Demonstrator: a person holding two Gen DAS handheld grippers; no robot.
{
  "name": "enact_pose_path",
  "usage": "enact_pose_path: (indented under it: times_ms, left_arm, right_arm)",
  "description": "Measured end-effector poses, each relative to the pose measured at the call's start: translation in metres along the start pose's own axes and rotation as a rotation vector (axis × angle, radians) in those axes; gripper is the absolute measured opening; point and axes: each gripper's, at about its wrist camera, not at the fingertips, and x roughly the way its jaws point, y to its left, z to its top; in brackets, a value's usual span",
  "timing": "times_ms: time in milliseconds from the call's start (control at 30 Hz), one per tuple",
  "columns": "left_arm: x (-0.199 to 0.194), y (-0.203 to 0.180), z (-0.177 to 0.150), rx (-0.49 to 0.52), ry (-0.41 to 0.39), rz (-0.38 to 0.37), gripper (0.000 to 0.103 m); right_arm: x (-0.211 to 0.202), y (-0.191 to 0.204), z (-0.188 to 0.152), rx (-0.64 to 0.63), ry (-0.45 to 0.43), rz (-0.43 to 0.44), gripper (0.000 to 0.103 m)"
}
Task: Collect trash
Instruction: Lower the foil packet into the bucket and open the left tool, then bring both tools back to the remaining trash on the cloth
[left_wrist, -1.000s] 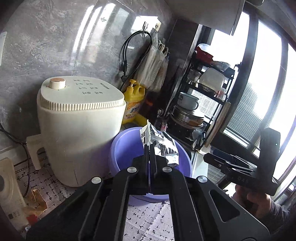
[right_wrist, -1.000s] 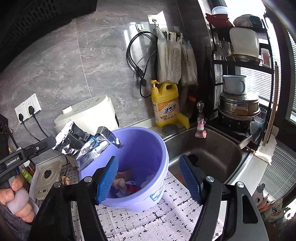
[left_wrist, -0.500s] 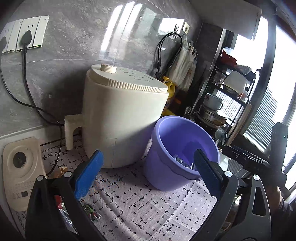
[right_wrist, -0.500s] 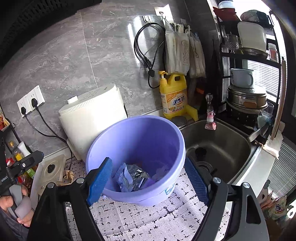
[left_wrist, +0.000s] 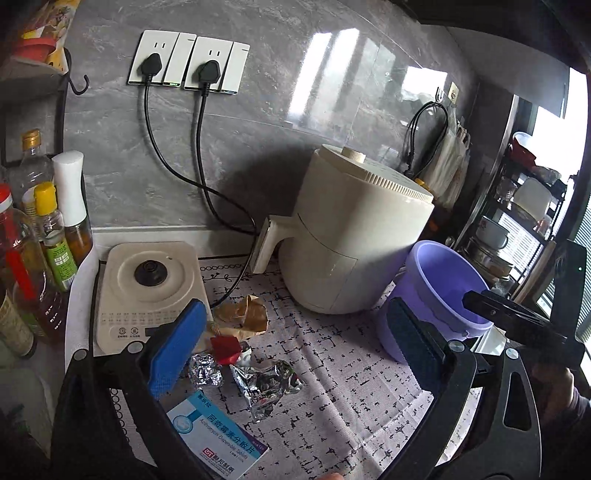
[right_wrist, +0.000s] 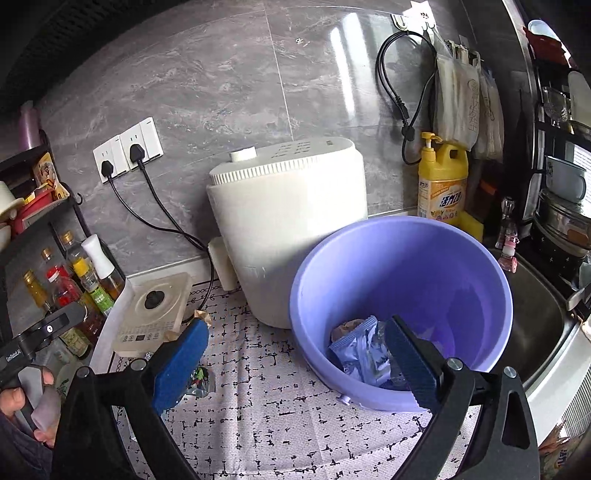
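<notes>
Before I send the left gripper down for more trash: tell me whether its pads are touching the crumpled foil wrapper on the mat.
Apart. In the left wrist view the left gripper is open, and the crumpled foil wrapper lies on the mat between the pads, clear of both.

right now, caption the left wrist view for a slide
Open left tool above crumpled silver foil wrapper beside round lilac plastic bucket.

"Azithromycin Dispersible Tablets" — white-and-blue medicine box (left_wrist: 218, 439)

The silver wrapper (right_wrist: 364, 354) no longer sits in the left gripper (left_wrist: 295, 354); it apparently lies in the purple bucket (right_wrist: 402, 236). Both grippers' jaws have just opened wide, the right gripper (right_wrist: 295, 365) empty. The left now faces foil scraps (left_wrist: 264, 384).
</notes>
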Motion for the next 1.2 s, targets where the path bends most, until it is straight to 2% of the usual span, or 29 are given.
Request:
enact_pose_path:
  times_ms: [267, 533, 767, 933, 1067, 1133, 1200]
  left_arm:
    - [-0.029, 0.039, -0.017, -0.074, -0.022, 0.104, 0.097]
    - [-0.032, 0.061, -0.046, -0.122, 0.028, 0.156, 0.097]
    - [-0.025, 0.075, -0.076, -0.177, 0.079, 0.168, 0.097]
    - [-0.007, 0.078, -0.091, -0.202, 0.125, 0.154, 0.097]
    - [0.002, 0.079, -0.091, -0.203, 0.134, 0.144, 0.097]
    - [0.008, 0.082, -0.089, -0.215, 0.143, 0.138, 0.097]
    - [0.014, 0.086, -0.086, -0.233, 0.149, 0.124, 0.093]
  right_arm:
    - [0.016, 0.049, 0.000, -0.099, 0.031, 0.103, 0.094]
    - [0.024, 0.079, -0.008, -0.157, 0.058, 0.170, 0.094]
    - [0.030, 0.096, -0.018, -0.213, 0.087, 0.190, 0.095]
    - [0.047, 0.102, -0.036, -0.236, 0.161, 0.203, 0.094]
    - [0.065, 0.106, -0.050, -0.251, 0.229, 0.210, 0.087]
    - [0.076, 0.107, -0.057, -0.249, 0.263, 0.215, 0.080]
    - [0.086, 0.109, -0.061, -0.246, 0.292, 0.218, 0.077]
